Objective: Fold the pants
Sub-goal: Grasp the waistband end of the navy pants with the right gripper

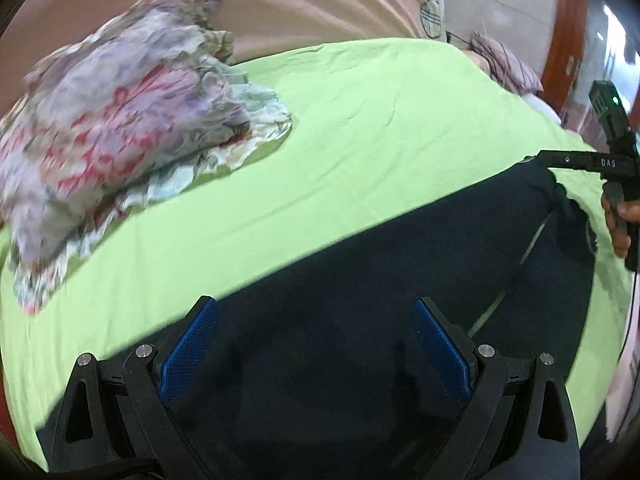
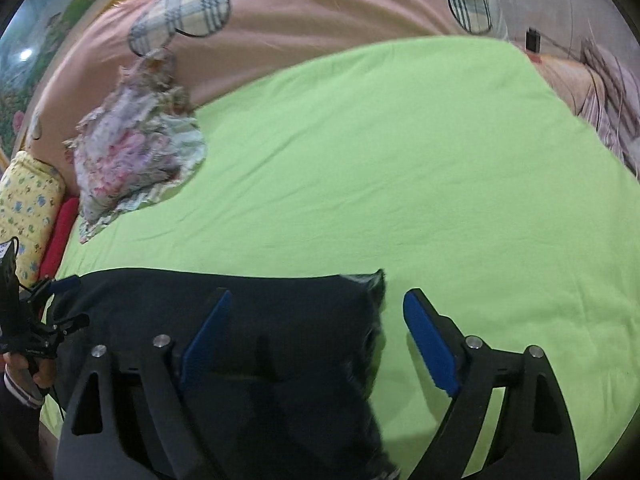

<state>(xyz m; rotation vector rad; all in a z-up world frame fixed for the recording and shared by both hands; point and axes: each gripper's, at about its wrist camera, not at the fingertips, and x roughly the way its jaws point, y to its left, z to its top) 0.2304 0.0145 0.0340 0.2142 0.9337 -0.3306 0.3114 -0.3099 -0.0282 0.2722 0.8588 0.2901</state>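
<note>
Dark navy pants (image 1: 360,264) lie spread on a light green sheet (image 1: 360,120). In the left wrist view my left gripper (image 1: 314,302) hovers over them, open, its blue pads wide apart and nothing pinched between them. A black finger of my right gripper (image 1: 568,159) reaches in at a bunched corner of the pants on the right, with a hand behind it. In the right wrist view my right gripper (image 2: 318,292) is open and straddles the frayed right edge of the pants (image 2: 280,320) without pinching it. My left gripper (image 2: 74,304) shows at the pants' far left end.
A crumpled floral cloth (image 1: 120,120) (image 2: 136,152) lies at the sheet's far left. Behind it is a pink quilt (image 2: 320,0) with plaid patches. A yellow patterned pillow (image 2: 28,200) and a red item (image 2: 60,232) sit at the left edge. Striped bedding (image 2: 612,100) lies far right.
</note>
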